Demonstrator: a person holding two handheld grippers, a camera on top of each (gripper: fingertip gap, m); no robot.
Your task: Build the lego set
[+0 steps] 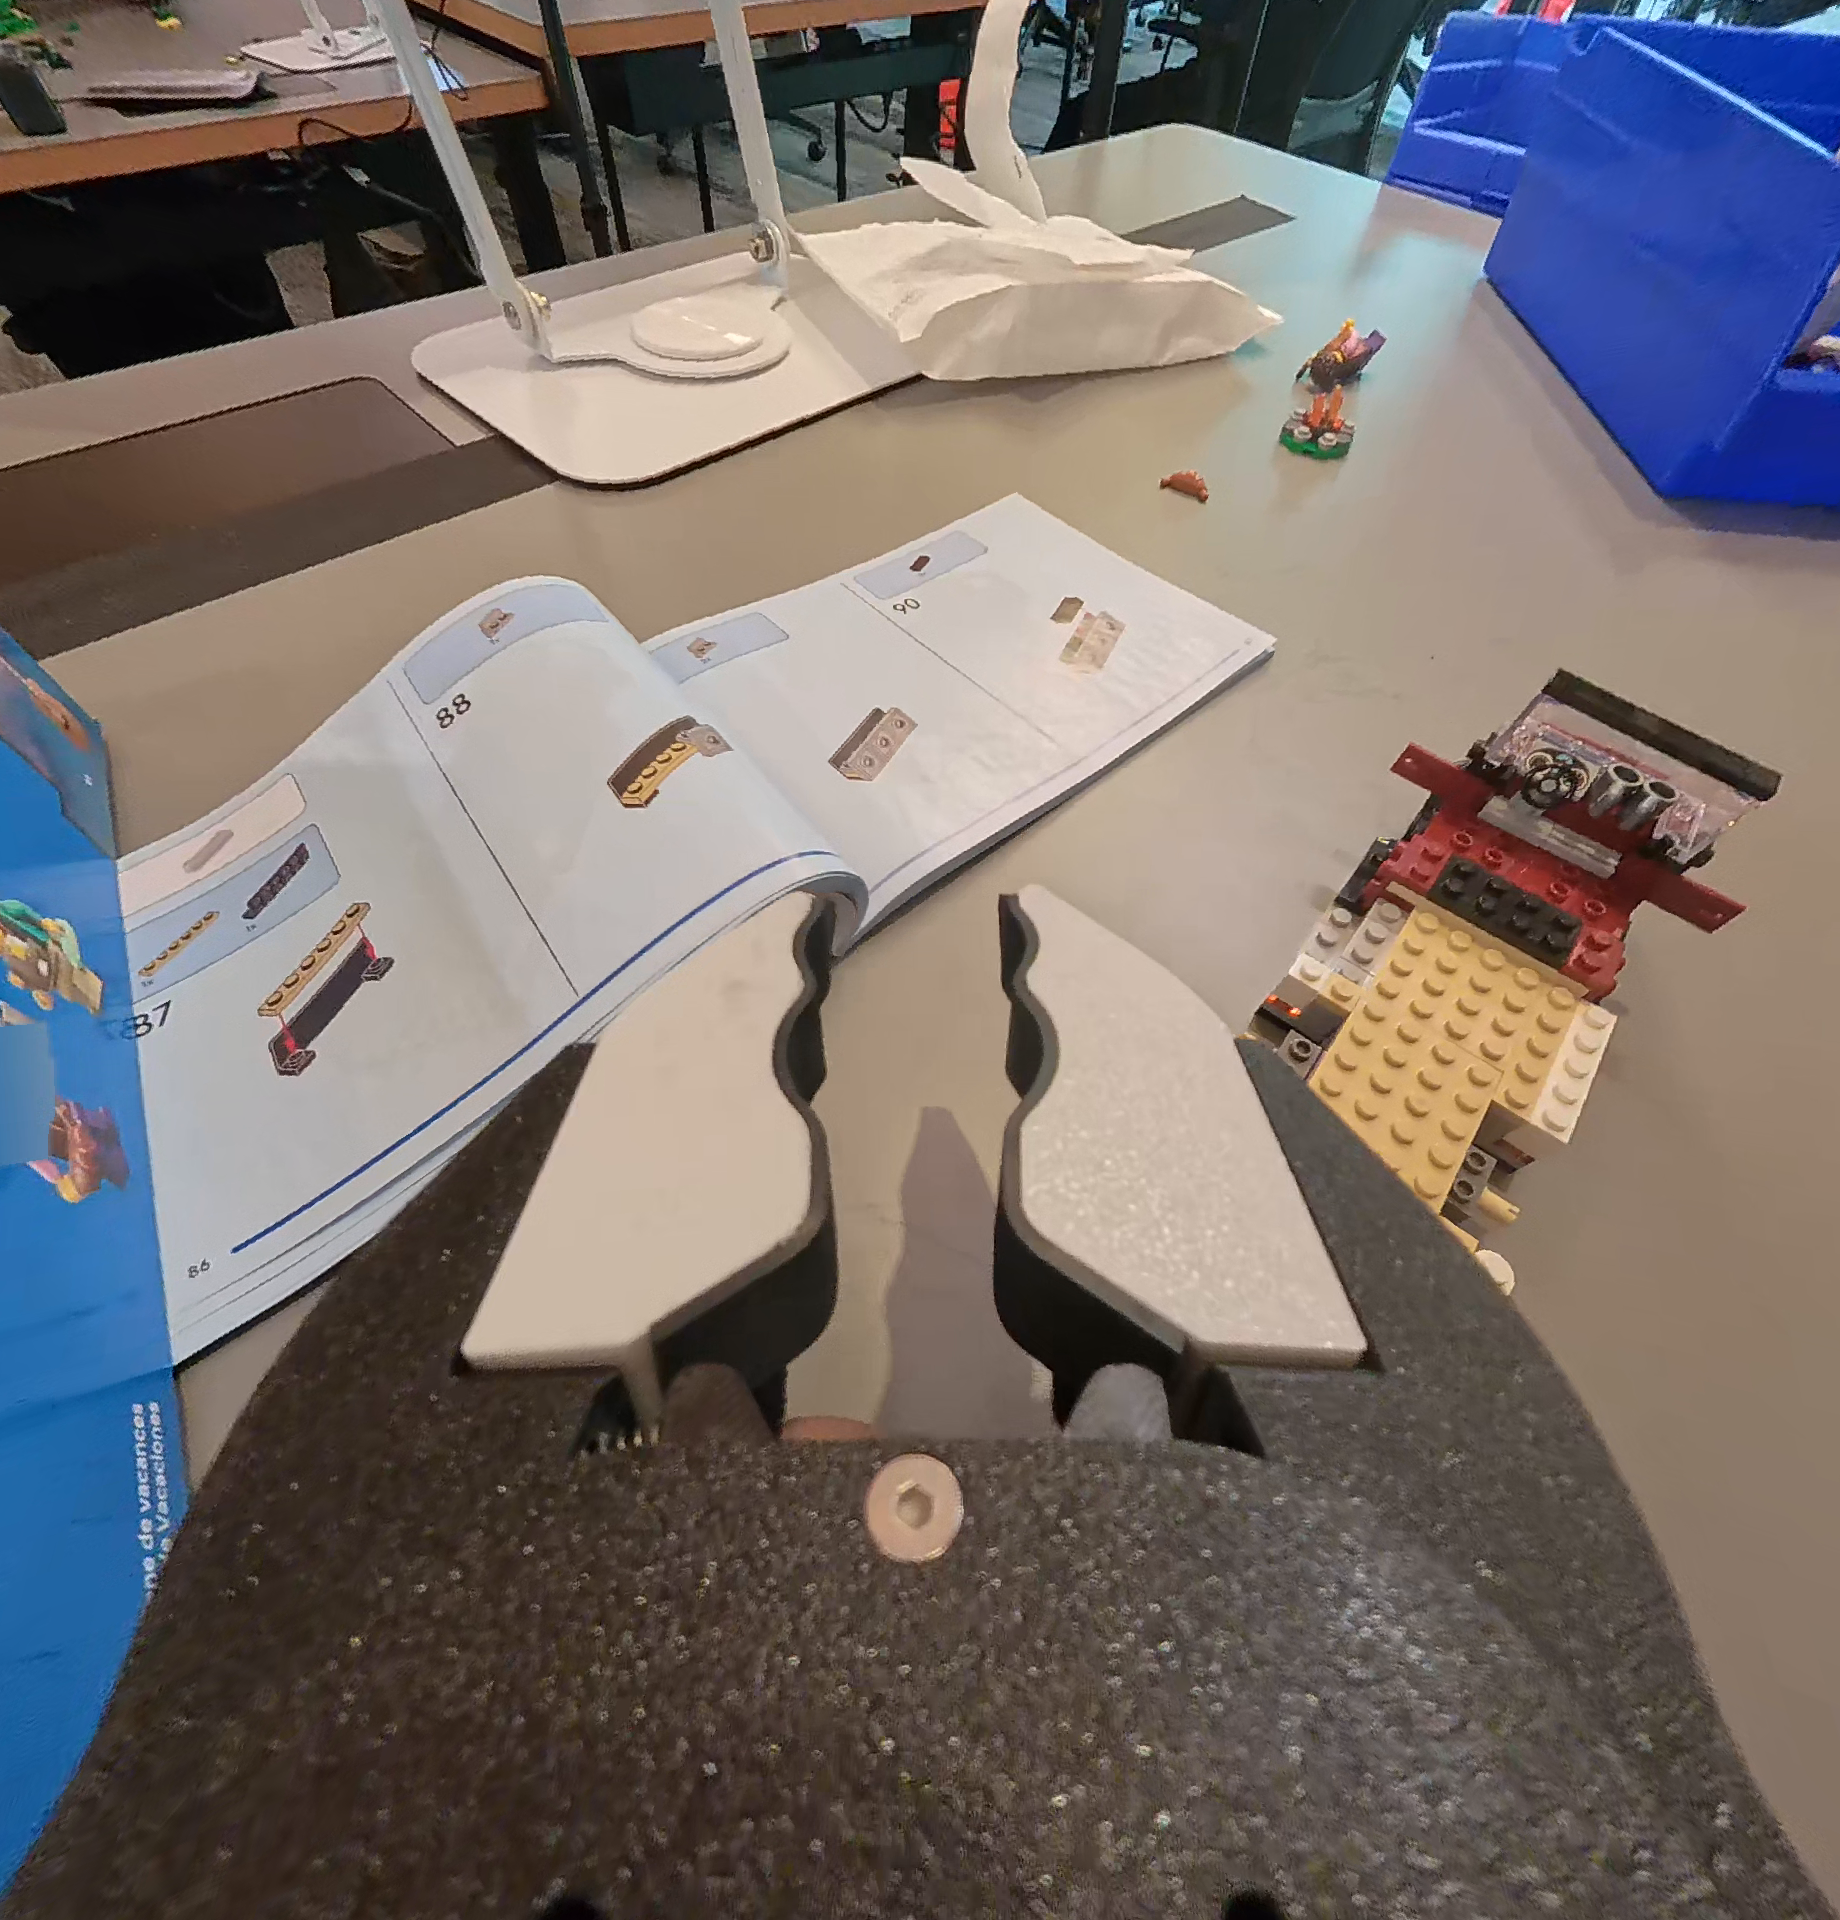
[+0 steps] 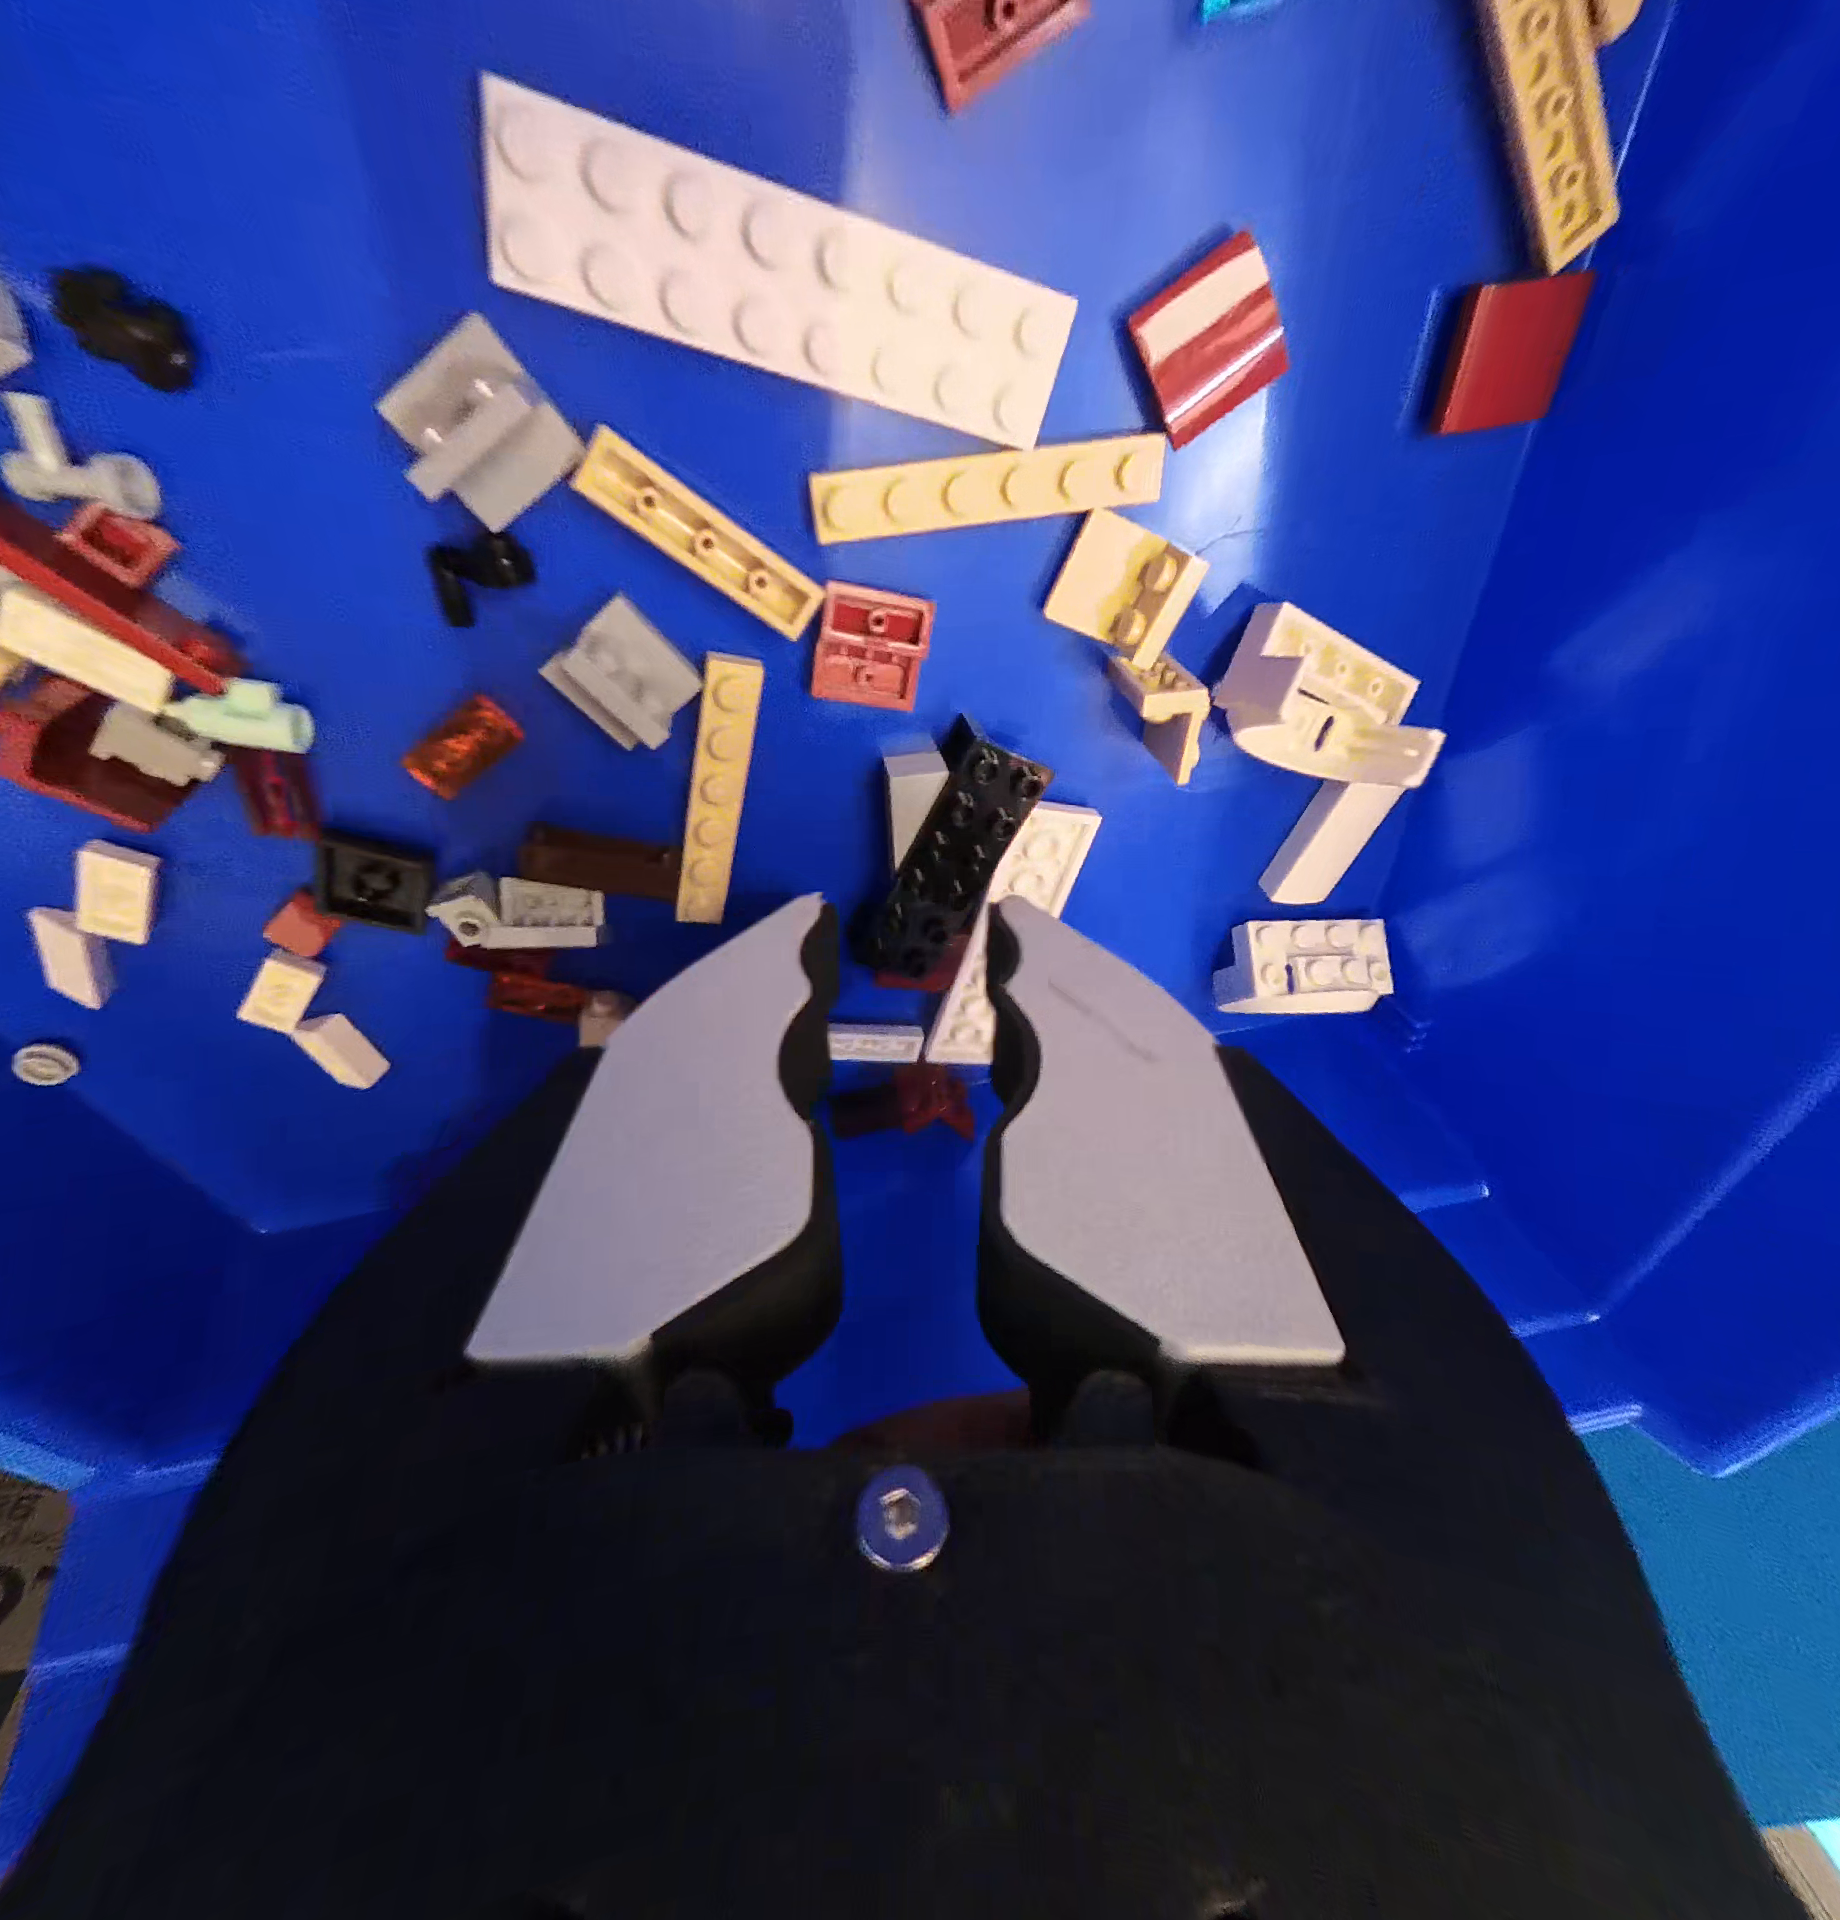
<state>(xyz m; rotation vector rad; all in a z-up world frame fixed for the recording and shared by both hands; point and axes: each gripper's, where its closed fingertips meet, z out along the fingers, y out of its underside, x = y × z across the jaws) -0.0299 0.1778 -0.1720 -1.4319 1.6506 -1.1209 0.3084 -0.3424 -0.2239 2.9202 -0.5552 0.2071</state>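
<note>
Reaching into the blue bin (image 2: 1674, 727), the right tongs (image 2: 911, 914) stand spread around the near end of a black plate (image 2: 952, 852), pinching nothing; loose bricks lie around. The left tongs (image 1: 911, 914) hang spread and bare above the surface (image 1: 1259, 582), between an open booklet (image 1: 583, 790) and a brick model (image 1: 1487, 956)

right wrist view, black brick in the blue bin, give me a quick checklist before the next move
1. Right gripper inside the blue bin: ok.
2. Black brick between the fingertips: ok, its near end only.
3. Fingers pressing on the brick: not ok, a gap shows on the left.
4. Path clear: not ok, a white plate leans against the right finger.
5. Sharp picture: not ok, blurred.
6. Left gripper free: ok, open above the table.
</note>
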